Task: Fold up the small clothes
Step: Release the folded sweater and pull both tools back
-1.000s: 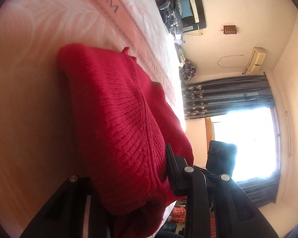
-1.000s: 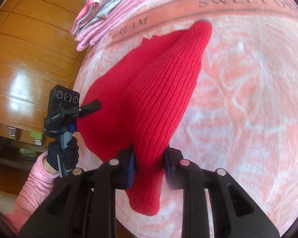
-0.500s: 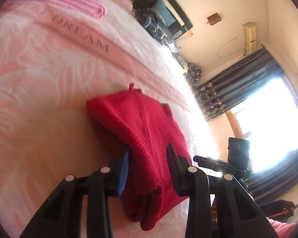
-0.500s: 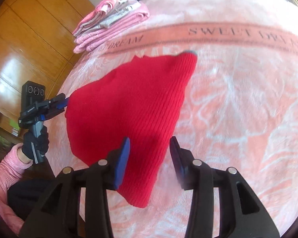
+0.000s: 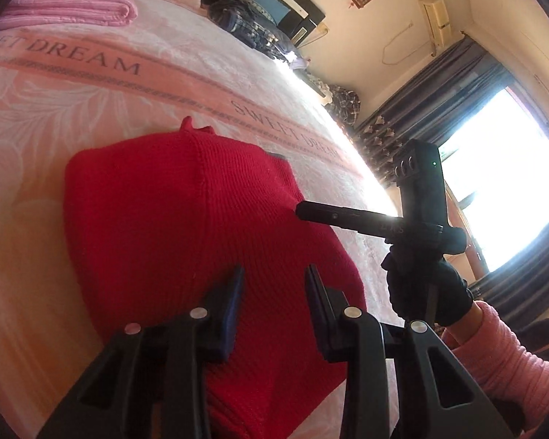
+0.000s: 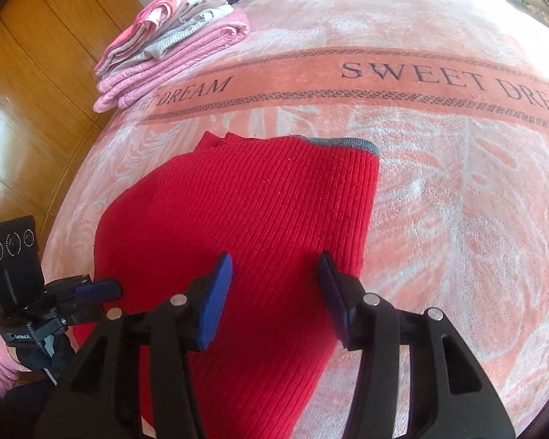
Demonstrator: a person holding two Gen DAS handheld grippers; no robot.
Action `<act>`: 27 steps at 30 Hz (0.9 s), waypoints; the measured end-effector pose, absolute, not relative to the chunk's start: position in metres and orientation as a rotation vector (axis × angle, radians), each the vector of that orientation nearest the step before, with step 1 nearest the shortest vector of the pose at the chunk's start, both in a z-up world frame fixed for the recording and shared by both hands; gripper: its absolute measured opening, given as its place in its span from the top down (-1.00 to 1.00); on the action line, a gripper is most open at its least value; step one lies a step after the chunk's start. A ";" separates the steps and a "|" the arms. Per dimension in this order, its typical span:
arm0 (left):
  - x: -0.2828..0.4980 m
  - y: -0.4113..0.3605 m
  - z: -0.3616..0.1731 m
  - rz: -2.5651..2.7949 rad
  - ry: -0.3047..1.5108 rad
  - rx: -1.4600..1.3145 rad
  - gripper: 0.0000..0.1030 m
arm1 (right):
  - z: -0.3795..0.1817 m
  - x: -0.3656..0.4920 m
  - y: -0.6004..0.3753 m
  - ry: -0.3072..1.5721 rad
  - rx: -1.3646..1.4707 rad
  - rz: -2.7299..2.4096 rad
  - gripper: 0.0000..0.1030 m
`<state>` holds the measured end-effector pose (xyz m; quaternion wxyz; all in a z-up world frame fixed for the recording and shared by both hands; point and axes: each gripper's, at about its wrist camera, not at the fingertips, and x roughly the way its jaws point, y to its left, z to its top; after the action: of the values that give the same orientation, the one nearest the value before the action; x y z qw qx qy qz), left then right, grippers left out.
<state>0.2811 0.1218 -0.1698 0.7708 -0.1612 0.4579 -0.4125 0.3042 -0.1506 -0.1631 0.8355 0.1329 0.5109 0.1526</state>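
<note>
Pink bedspread (image 6: 439, 190), bedroom | red knit garment (image 6: 245, 212) lies folded flat mid-bed | left gripper (image 5: 274, 292) and right gripper (image 6: 278, 281) both spread, empty, hovering over it, likely judging the fold | folded pile (image 6: 172, 47) waits beyond.

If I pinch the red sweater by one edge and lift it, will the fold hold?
Probably not: the red sweater is soft ribbed knit lying limp on the blanket, so it would likely droop and unfold. Its thick layers suggest some weight; the texture should grip the pads.
</note>
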 end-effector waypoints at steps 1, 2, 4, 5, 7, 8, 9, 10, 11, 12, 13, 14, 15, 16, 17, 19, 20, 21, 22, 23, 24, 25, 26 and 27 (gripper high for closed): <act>0.282 0.124 -0.173 -0.892 0.990 -0.357 0.52 | -0.167 0.302 -0.150 1.075 0.275 0.319 0.05; 0.281 0.124 -0.175 -0.890 0.985 -0.360 0.53 | -0.169 0.301 -0.149 1.062 0.273 0.315 0.04; 0.275 0.122 -0.175 -0.882 0.965 -0.336 0.53 | -0.169 0.298 -0.148 1.052 0.273 0.307 0.03; 0.271 0.122 -0.172 -0.879 0.958 -0.321 0.52 | -0.168 0.298 -0.149 1.053 0.277 0.303 0.03; 0.268 0.121 -0.166 -0.858 0.961 -0.300 0.49 | -0.160 0.293 -0.151 1.051 0.304 0.287 0.03; 0.266 0.121 -0.161 -0.842 0.968 -0.298 0.43 | -0.153 0.288 -0.153 1.042 0.322 0.282 -0.01; 0.261 0.123 -0.153 -0.826 0.969 -0.295 0.29 | -0.144 0.282 -0.154 1.036 0.331 0.281 -0.04; 0.255 0.123 -0.144 -0.800 0.961 -0.274 0.19 | -0.134 0.275 -0.153 1.033 0.325 0.276 -0.10; 0.247 0.124 -0.132 -0.770 0.944 -0.241 0.00 | -0.124 0.266 -0.151 1.030 0.303 0.269 -0.17; 0.239 0.124 -0.121 -0.752 0.923 -0.213 -0.09 | -0.113 0.256 -0.147 1.021 0.270 0.264 -0.20; 0.229 0.124 -0.108 -0.724 0.909 -0.178 -0.14 | -0.102 0.244 -0.142 1.008 0.235 0.260 -0.21; 0.218 0.124 -0.095 -0.697 0.893 -0.146 -0.28 | -0.091 0.232 -0.137 0.994 0.200 0.252 -0.26; 0.209 0.125 -0.083 -0.676 0.870 -0.125 -0.41 | -0.080 0.220 -0.132 0.980 0.169 0.243 -0.33; 0.197 0.126 -0.071 -0.658 0.845 -0.107 -0.45 | -0.070 0.209 -0.127 0.965 0.148 0.234 -0.47; 0.186 0.127 -0.058 -0.640 0.825 -0.087 -0.51 | -0.059 0.196 -0.121 0.946 0.135 0.231 -0.52; 0.164 0.127 -0.036 -0.591 0.809 -0.059 -0.64 | -0.038 0.172 -0.110 0.919 0.106 0.226 -0.65; 0.152 0.129 -0.026 -0.563 0.803 -0.048 -0.67 | -0.028 0.159 -0.104 0.901 0.091 0.212 -0.76; 0.143 0.129 -0.016 -0.541 0.802 -0.043 -0.70 | -0.018 0.146 -0.098 0.879 0.083 0.211 -0.76; 0.132 0.132 -0.007 -0.517 0.802 -0.042 -0.71 | -0.009 0.134 -0.094 0.865 0.083 0.221 -0.76; 0.123 0.134 0.000 -0.491 0.800 -0.038 -0.75 | -0.001 0.123 -0.090 0.858 0.085 0.231 -0.79; 0.117 0.136 0.008 -0.465 0.792 -0.027 -0.79 | 0.007 0.113 -0.086 0.852 0.090 0.231 -0.82; 0.110 0.137 0.015 -0.437 0.782 -0.009 -0.80 | 0.014 0.105 -0.083 0.849 0.091 0.219 -0.86; 0.103 0.138 0.021 -0.405 0.773 0.014 -0.81 | 0.020 0.097 -0.081 0.843 0.087 0.202 -0.87; 0.095 0.139 0.027 -0.371 0.767 0.031 -0.82 | 0.025 0.089 -0.079 0.834 0.080 0.182 -0.88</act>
<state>0.0951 0.1394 0.0268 0.9105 0.0150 0.3719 -0.1801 0.0888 -0.0786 0.0247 0.9095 0.0387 0.4043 0.0883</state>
